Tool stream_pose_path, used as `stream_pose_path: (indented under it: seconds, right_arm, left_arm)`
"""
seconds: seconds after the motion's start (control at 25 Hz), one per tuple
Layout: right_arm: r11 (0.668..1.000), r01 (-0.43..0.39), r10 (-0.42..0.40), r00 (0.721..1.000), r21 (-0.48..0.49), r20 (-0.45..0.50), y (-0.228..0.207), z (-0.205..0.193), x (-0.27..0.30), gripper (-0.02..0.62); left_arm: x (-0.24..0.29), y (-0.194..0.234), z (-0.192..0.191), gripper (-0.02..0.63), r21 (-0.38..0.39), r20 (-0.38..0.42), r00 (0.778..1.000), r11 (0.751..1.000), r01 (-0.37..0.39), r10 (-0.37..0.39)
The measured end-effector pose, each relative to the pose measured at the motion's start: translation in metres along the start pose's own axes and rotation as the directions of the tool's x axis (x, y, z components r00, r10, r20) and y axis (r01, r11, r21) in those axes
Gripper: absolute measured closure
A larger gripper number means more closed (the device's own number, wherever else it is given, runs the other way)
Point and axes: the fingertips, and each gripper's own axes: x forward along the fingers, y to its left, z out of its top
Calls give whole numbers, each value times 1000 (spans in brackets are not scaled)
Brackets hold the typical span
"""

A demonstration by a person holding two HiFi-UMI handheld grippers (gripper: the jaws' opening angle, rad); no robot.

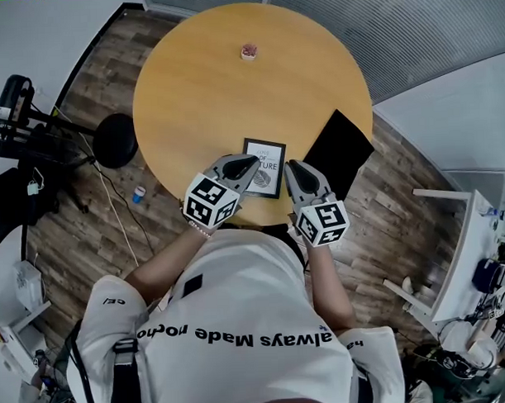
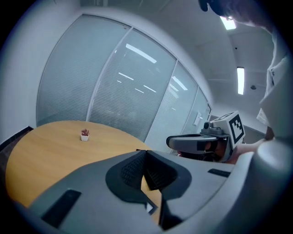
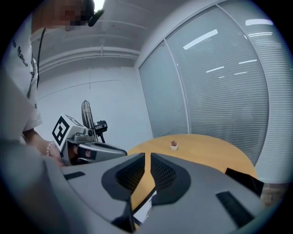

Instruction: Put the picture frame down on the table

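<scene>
The picture frame (image 1: 265,166), black-edged with a white print, lies flat near the front edge of the round wooden table (image 1: 199,83). My left gripper (image 1: 253,162) hangs over the frame's left side, and in the left gripper view (image 2: 146,153) its jaw tips touch, with a white sliver of the frame (image 2: 149,208) showing below them. My right gripper (image 1: 291,167) is by the frame's right edge. In the right gripper view (image 3: 147,157) a narrow gap stays between the pads. The frame's dark edge (image 3: 143,202) shows through it, below the jaws.
A small potted plant (image 1: 248,51) stands at the far side of the table. A flat black rectangle (image 1: 340,148) overhangs the table's right edge, just right of my right gripper. A black round stool (image 1: 115,140) and stand gear are on the floor to the left.
</scene>
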Motion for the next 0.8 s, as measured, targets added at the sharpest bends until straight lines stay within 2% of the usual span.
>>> stream_pose_path:
  seconds: [0.48,0.8]
  right_arm:
    - [995,-58,67,991,-79,112,35,74,-35,540]
    - [990,-73,92,983,-124,160,54,107,-61,541]
  left_arm:
    - [-36,-31,71,581,76,157,987,997,12,-23]
    - [-54,-53,97,581,104,204,978,994,20,-41]
